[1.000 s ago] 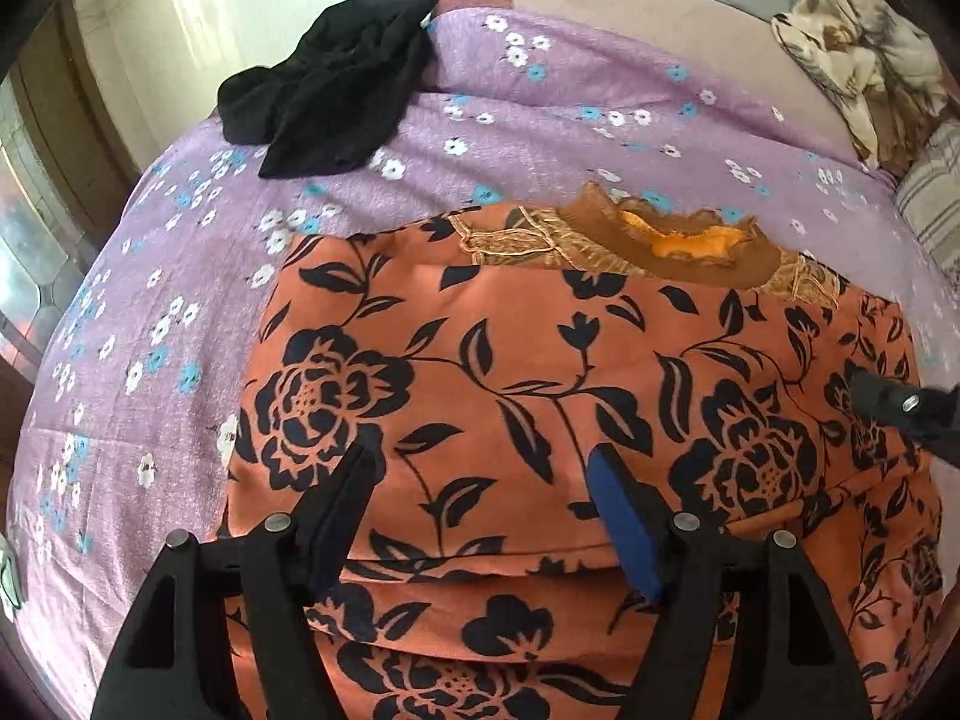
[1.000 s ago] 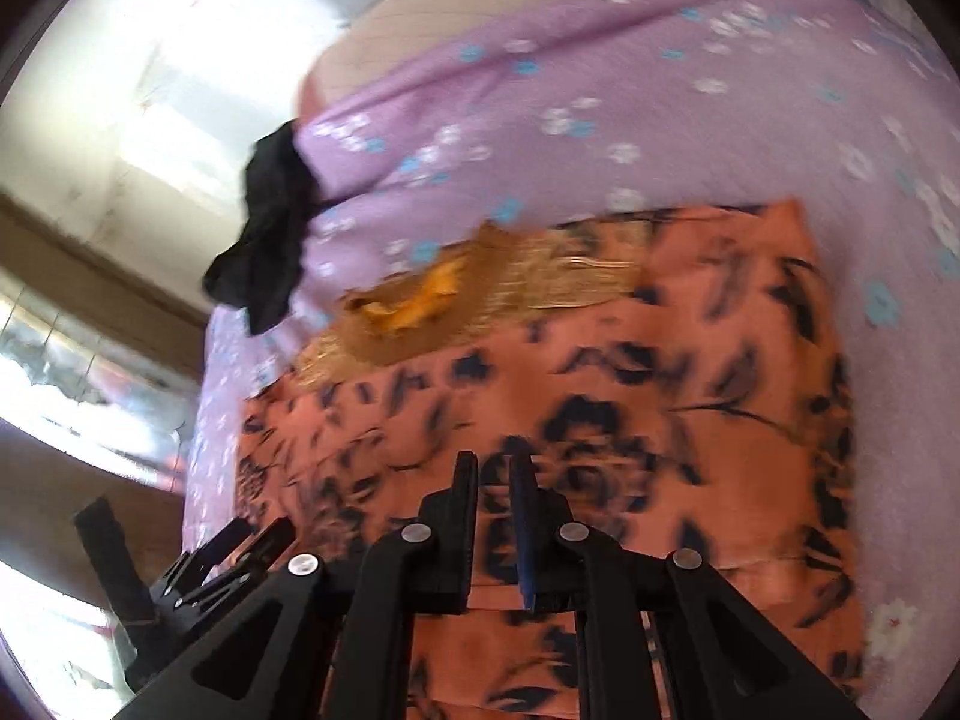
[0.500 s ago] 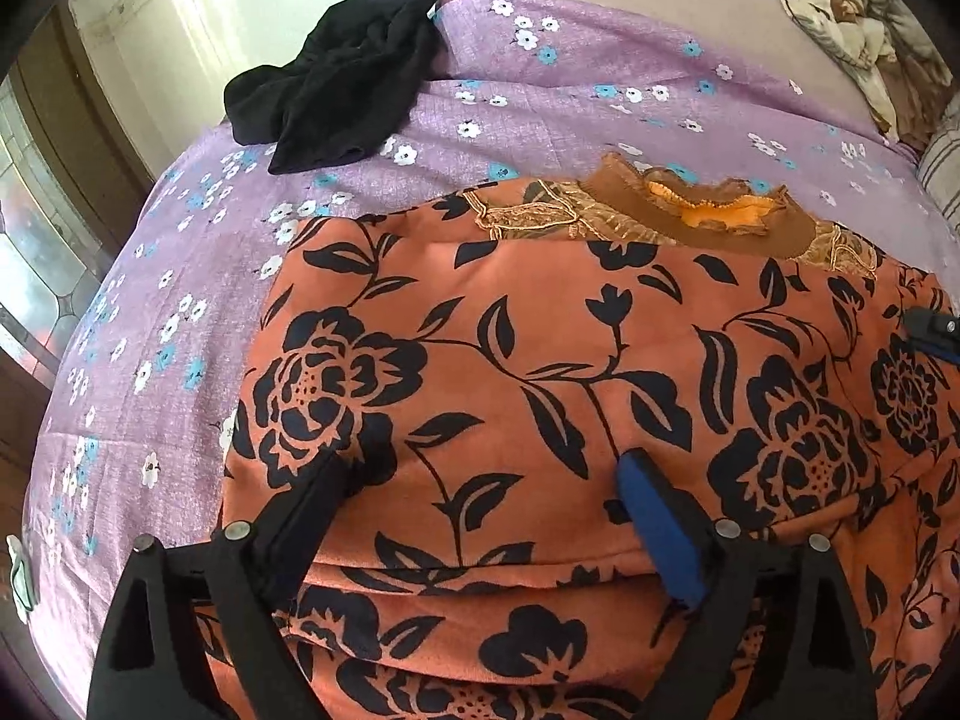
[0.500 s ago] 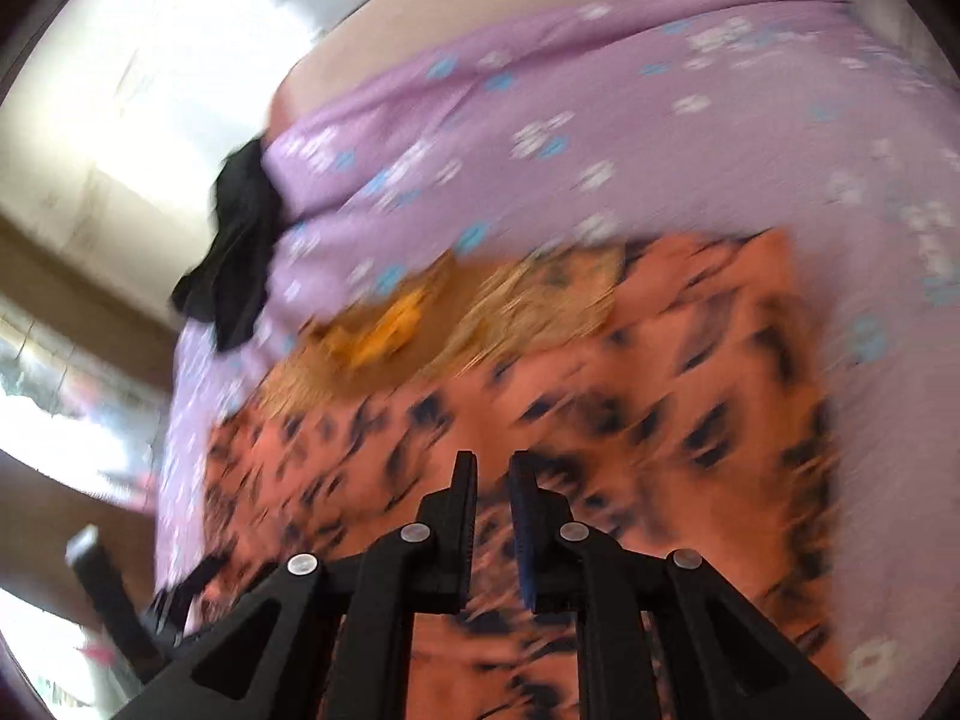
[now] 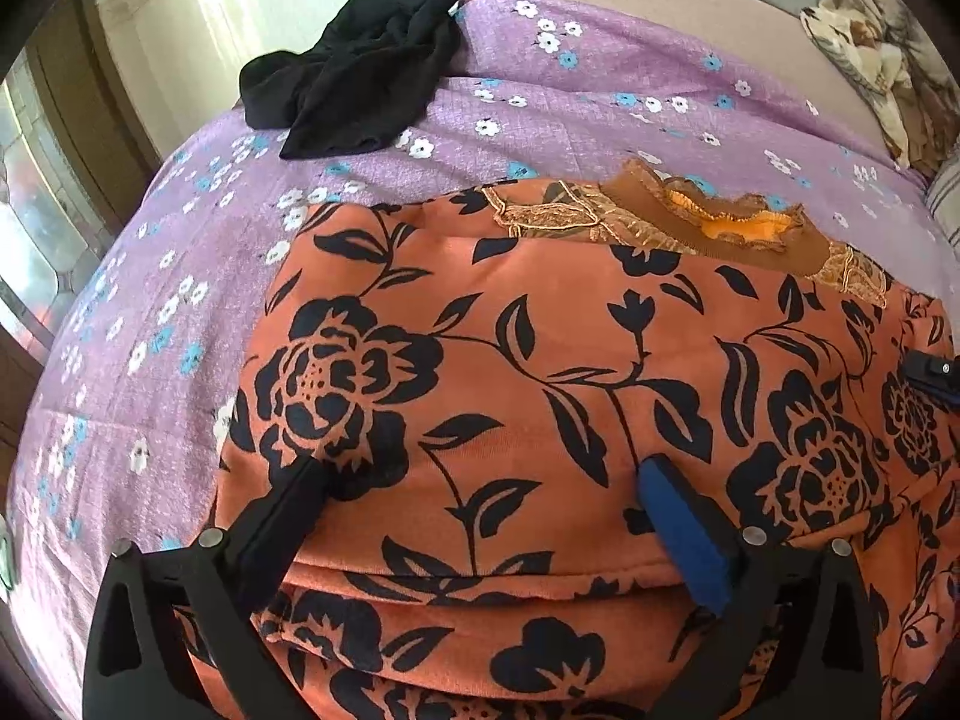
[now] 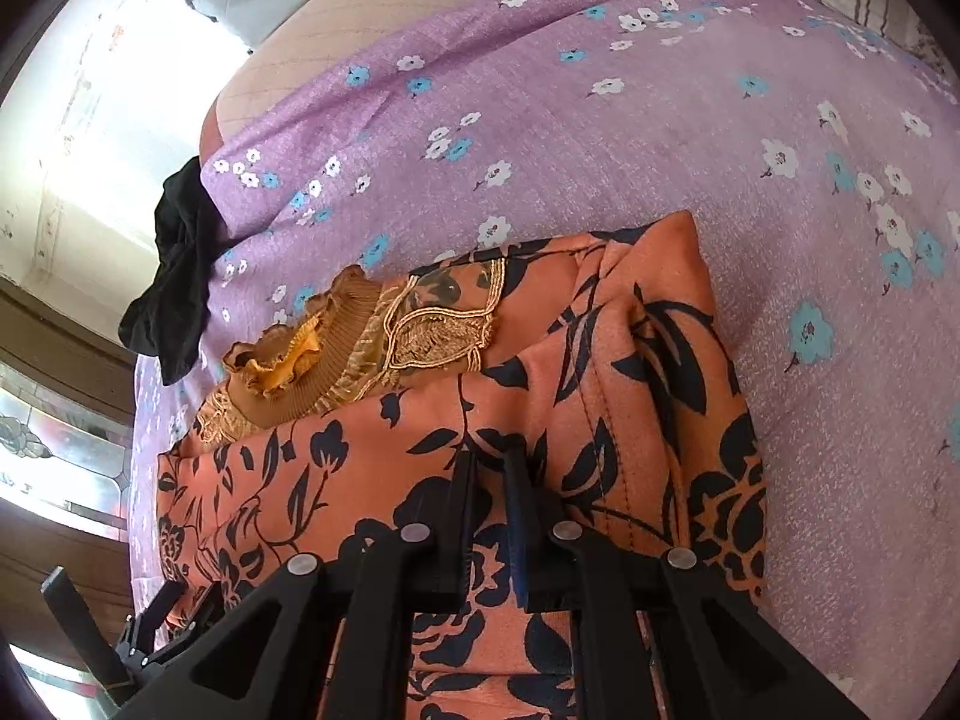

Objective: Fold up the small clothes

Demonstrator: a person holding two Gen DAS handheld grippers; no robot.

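Black jaws of the left gripper point(image 5: 480, 483) are opening wide over the orange floral garment point(image 5: 570, 372) lying on the purple bedspread point(image 5: 180, 300); the right gripper point(image 6: 487, 462) is sitting nearly closed. Pressing the fold flat before lifting off seems wise. Whether the right is pinching cloth is unclear; the lower hem is being cut off.

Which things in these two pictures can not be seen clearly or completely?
- Orange floral garment: its near end is cut off by the bottom edge, both views.
- Right gripper: jaws nearly shut; whether they pinch fabric cannot be told.
- Black crumpled cloth: partly hidden behind the purple flowered bedsheet, right wrist view.
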